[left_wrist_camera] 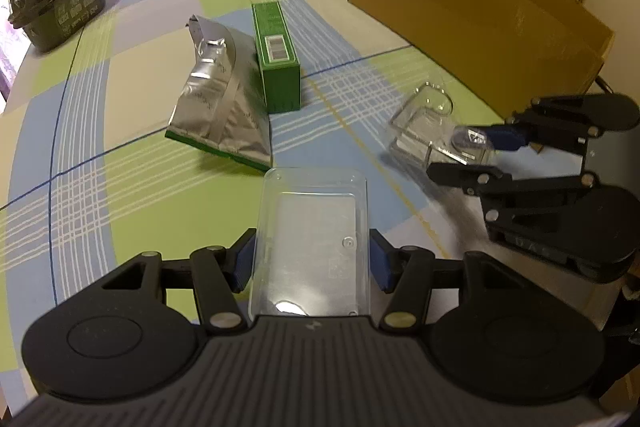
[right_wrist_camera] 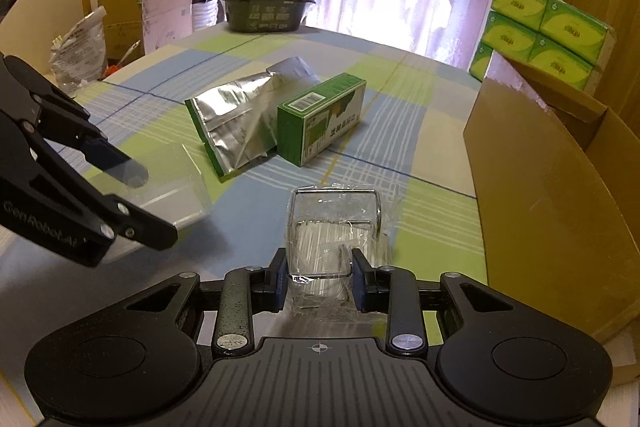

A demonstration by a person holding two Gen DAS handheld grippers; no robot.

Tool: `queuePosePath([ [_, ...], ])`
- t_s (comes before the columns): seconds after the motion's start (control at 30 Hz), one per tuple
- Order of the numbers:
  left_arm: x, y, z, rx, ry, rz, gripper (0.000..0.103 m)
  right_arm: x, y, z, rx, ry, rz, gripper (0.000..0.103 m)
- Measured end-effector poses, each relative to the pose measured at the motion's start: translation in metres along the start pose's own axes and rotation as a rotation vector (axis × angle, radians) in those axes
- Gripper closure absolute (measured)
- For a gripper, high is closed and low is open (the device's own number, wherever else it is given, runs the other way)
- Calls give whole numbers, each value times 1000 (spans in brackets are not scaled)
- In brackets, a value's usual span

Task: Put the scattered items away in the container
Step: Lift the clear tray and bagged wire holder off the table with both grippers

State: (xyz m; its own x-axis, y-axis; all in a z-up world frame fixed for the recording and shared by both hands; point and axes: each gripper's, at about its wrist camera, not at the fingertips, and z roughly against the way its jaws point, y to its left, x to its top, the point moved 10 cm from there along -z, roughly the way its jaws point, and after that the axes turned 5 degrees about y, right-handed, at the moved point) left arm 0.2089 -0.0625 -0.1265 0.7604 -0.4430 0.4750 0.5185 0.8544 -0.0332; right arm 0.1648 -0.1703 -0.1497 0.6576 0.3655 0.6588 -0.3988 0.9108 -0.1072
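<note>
Left tool (left_wrist_camera: 312, 259) around clear box (left_wrist_camera: 312, 227).

On the table (left_wrist_camera: 120, 155), the foil pouch (left_wrist_camera: 218, 107) leans against the left side of the upright carton (left_wrist_camera: 278, 61). The cardboard box (left_wrist_camera: 472, 23) stands far right. A lidded tub (left_wrist_camera: 56, 3) sits far left. Tissue packs (right_wrist_camera: 548, 31) are stacked behind the cardboard box.

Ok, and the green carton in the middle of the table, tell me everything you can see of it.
The green carton is a long rectangular box, apparently cardboard, lying on its side on the checked tablecloth. One face carries a barcode label, another white panels with print. It looks closed and undented. The silver foil pouch leans against one long side. Neither gripper touches it, and it sits apart from the brown cardboard box.
</note>
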Motion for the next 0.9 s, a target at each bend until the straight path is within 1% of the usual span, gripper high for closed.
queuePosePath([
  [0.13,4,-5,7,20,-17,-15,51,0,0,8,7,-8,-13,70],
  [0.37,4,-21,27,40,-43,0,51,1,-7,33,8,-45,-44,70],
  [0.53,1,-34,44,35,-56,58,51,2,-13,52,-1,-71,-78,70],
  [0.7,-2,-39,62,48,-74,118,51,0,-15,71,13,-90,-106,70],
  [0.9,-5,-48,78,66,-80,138,51,-4,-17,89,17,-108,-124,70],
])
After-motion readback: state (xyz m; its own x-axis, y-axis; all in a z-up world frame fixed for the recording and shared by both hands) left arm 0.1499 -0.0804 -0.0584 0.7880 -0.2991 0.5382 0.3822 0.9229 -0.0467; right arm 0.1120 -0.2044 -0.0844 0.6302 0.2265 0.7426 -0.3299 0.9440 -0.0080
